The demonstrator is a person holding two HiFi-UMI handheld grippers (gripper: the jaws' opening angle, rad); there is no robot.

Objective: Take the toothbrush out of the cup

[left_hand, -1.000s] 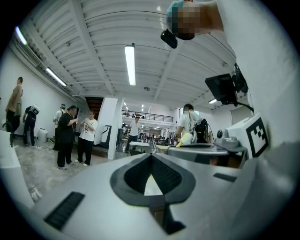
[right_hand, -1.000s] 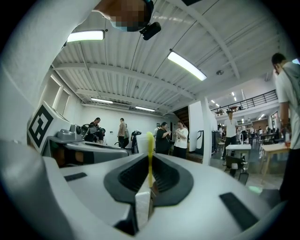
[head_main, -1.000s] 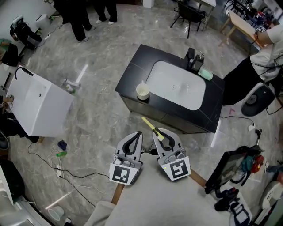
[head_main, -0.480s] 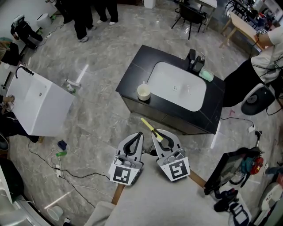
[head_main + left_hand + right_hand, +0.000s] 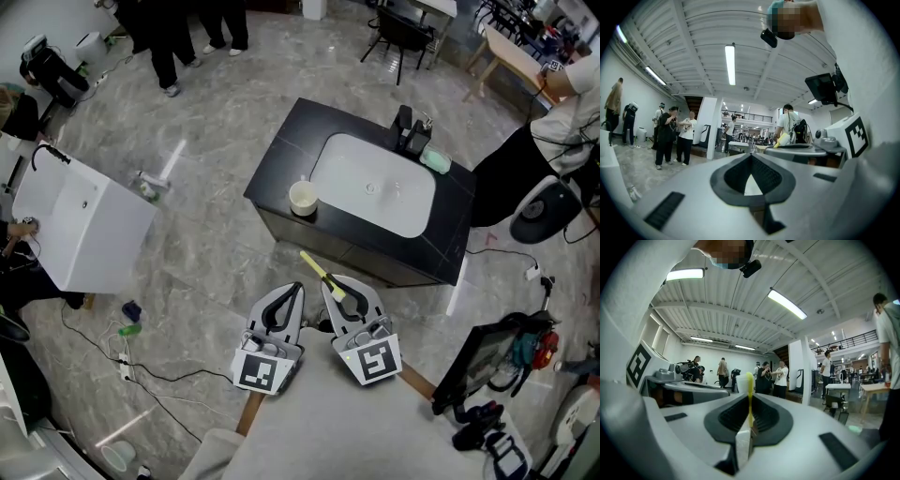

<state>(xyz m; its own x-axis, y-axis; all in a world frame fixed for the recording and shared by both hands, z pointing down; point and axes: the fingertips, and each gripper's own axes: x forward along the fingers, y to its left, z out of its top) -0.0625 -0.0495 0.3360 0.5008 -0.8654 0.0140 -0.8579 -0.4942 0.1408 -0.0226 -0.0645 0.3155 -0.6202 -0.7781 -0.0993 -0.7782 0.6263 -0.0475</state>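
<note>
My right gripper [image 5: 331, 282] is shut on a yellow toothbrush [image 5: 317, 268], which sticks out past the fingertips toward the counter. In the right gripper view the yellow toothbrush [image 5: 749, 394] stands upright between the jaws of my right gripper [image 5: 750, 398], its white end lower down. The white cup [image 5: 302, 197] stands at the near left corner of the black counter [image 5: 281, 155], well apart from both grippers. My left gripper [image 5: 292, 288] hangs beside the right one, shut and holding nothing; the left gripper [image 5: 750, 155] shows its tips meeting.
A white basin [image 5: 375, 187] is set in the counter, with a dark faucet block [image 5: 408, 127] and a green soap bar [image 5: 434, 159] behind it. A white cabinet [image 5: 80, 225] stands at the left. People stand at the far edge and at the right. Cables [image 5: 122, 361] lie on the floor.
</note>
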